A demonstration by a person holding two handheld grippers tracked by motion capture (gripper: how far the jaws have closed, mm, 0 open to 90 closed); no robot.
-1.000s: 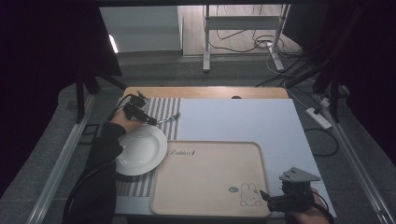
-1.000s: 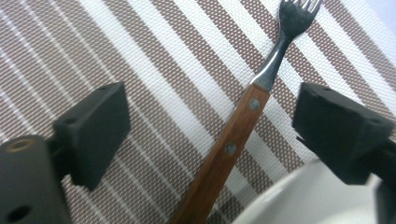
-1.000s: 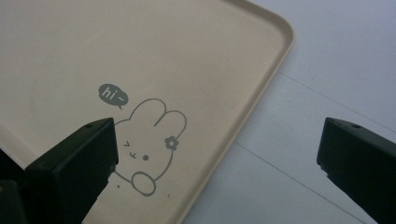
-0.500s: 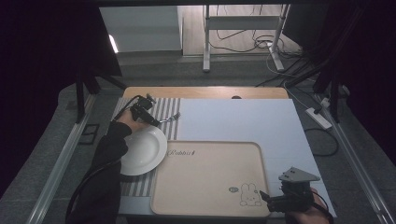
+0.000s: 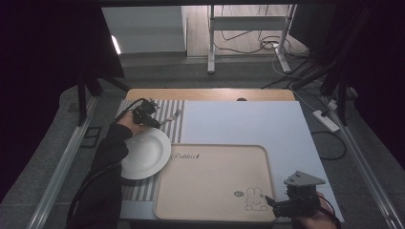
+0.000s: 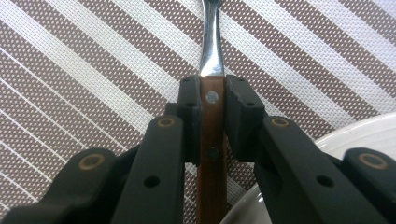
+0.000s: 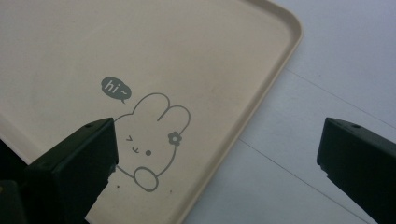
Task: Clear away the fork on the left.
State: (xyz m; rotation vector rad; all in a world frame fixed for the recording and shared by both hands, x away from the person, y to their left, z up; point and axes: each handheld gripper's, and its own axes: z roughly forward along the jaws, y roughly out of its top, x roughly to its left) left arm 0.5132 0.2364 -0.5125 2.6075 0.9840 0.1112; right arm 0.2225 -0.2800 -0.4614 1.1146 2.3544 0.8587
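Note:
A fork with a wooden riveted handle and a metal neck lies on the brown-and-white striped placemat. My left gripper has just been closing and its pads now press both sides of the handle. In the high view that gripper sits at the far left, with the fork's tines pointing right, just beyond a white plate. My right gripper stands open with nothing between its jaws, over the near right corner of the beige tray.
The beige tray, printed with a rabbit, fills the near middle of the pale blue table mat. The plate's rim lies close beside the left gripper. A dark floor with cables and a metal stand lies beyond the table.
The left gripper's jaws have come together on the fork's handle, with the hand barely shifting. The right gripper has stayed where it was.

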